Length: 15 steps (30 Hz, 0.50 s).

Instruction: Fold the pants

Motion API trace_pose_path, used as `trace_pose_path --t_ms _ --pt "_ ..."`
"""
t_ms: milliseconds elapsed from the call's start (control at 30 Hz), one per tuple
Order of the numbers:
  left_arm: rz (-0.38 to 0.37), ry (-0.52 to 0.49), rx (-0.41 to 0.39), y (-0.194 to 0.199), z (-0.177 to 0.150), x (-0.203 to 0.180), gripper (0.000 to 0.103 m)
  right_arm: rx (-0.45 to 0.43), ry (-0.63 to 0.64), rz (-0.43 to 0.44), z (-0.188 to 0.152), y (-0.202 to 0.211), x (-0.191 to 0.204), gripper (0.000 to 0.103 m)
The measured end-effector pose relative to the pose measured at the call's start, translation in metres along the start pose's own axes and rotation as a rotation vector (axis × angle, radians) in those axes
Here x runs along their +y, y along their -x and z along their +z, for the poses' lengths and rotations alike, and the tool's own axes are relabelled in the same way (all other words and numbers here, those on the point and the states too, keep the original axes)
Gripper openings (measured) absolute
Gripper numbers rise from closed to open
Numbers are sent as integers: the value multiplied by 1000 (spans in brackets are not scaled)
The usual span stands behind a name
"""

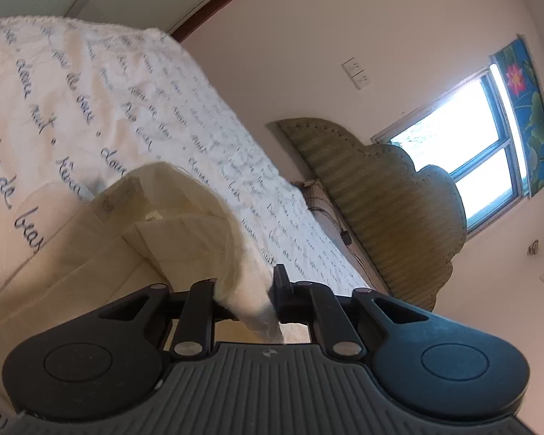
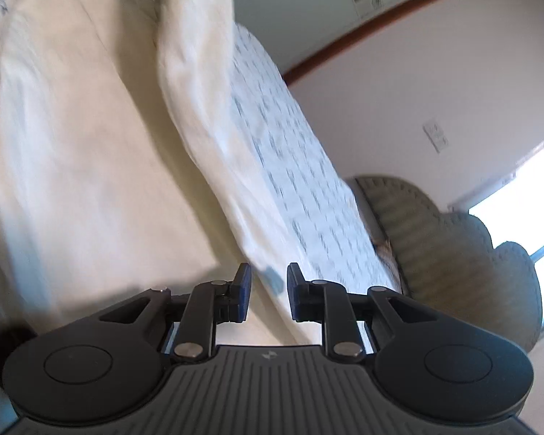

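1. While clamped on a bunched edge of the cream pants (image 1: 185,217), left gripper (image 1: 246,297) nearly closed, cloth pinched between the pads and trailing out below them.
2. Right gripper (image 2: 268,290) parted a little, pads clear of any cloth, nothing held; a blurred ridge of the pants (image 2: 199,108) runs up and away just beyond the gap.
3. Pants spread on the bed (image 1: 134,90), one layer lying flat, a raised fold arching up from the left gripper toward the waistband, where a flap and a small button or mark show.
4. To do the step well, judged from the lie of the cloth: keep the left pinch firm and low, bring the right gripper onto the matching edge before lifting, then carry both edges across together so the fold lands straight and not skewed.
5. Worth watching: thin, limp fabric sags between two holds; a lift with one side only would probably twist the leg.
6. Fabric: soft, matte, lightly crinkled weave, frayed or fluffy at the pinched hem; folds round instead of sharp.
7. Bedspread white, rumpled, printed with rows of dark cursive script; gives a soft, yielding base, so creases need pressing down.
8. Farther out: scalloped, ribbed olive headboard (image 1: 399,195), plain pale wall, bright window (image 1: 464,145) with a blue floral curtain (image 1: 526,108).
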<state>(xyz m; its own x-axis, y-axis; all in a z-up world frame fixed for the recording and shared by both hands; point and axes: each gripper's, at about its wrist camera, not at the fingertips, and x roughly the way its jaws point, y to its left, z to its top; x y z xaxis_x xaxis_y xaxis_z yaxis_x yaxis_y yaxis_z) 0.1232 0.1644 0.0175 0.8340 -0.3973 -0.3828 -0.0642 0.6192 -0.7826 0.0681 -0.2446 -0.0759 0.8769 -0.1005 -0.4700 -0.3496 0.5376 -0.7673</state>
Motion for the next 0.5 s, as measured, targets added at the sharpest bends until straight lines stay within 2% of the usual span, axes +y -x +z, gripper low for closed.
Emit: trace_pose_path --t_ms 33,100,133,167,200,233,267,400,500 --pt "5 13 11 -1 -1 1 26 18 7 -16 -3 -8 -1 20" --pt "14 20 32 -4 -4 1 47 26 5 -33 -8 -20 -6 20" --pt "23 10 35 -4 -6 0 48 23 -15 -31 -11 -22 -10 20" --pt "24 -11 32 -4 -8 -2 46 20 -42 -16 -11 -23 -14 20" --pt "17 -41 24 -3 -9 -5 28 23 -66 -7 -10 -23 -19 20" --pt "18 -78 14 -2 -9 -9 18 24 -80 -7 -10 -21 -22 16" --pt "19 -106 6 -2 -7 -10 9 26 -81 -8 -8 -19 -23 7" --pt "14 -158 -30 -3 14 -7 6 11 -41 -43 -5 3 -24 4" --pt "-51 -166 -28 7 31 1 6 -29 -33 -29 4 37 -26 3"
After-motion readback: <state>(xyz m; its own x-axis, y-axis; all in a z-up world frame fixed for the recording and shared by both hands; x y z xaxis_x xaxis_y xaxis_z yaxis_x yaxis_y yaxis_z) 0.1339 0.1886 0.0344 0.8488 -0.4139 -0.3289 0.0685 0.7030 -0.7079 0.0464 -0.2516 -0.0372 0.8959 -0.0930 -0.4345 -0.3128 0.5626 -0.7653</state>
